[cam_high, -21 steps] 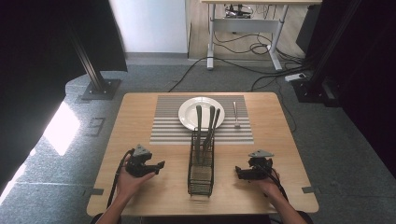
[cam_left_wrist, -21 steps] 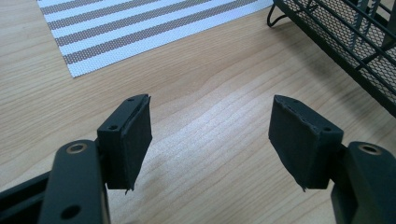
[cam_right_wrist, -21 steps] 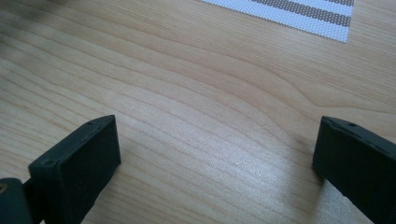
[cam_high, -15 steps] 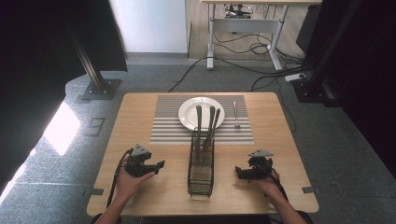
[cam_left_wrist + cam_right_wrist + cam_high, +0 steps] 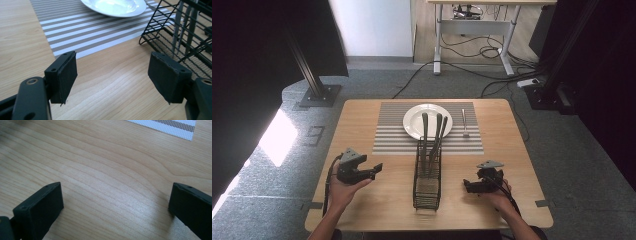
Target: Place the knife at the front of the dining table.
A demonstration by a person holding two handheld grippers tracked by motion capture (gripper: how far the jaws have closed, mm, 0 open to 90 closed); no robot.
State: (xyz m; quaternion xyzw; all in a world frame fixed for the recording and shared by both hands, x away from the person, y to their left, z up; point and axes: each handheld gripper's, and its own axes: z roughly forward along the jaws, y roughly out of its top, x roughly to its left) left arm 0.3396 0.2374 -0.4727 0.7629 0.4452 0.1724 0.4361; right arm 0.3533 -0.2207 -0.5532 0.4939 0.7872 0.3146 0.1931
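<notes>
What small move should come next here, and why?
Probably bring the open left gripper toward the wire caddy and its upright utensils: both grippers are empty, and the plate on the striped mat has just one utensil beside it.

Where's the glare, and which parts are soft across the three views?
High view: sunlit patch on the grey carpet floor is blown out. Left gripper view: window glare on the round white plate; the black wire cutlery basket is sharp, the near fingers slightly soft. Right gripper view: the wooden tabletop's far left corner blurs.
</notes>
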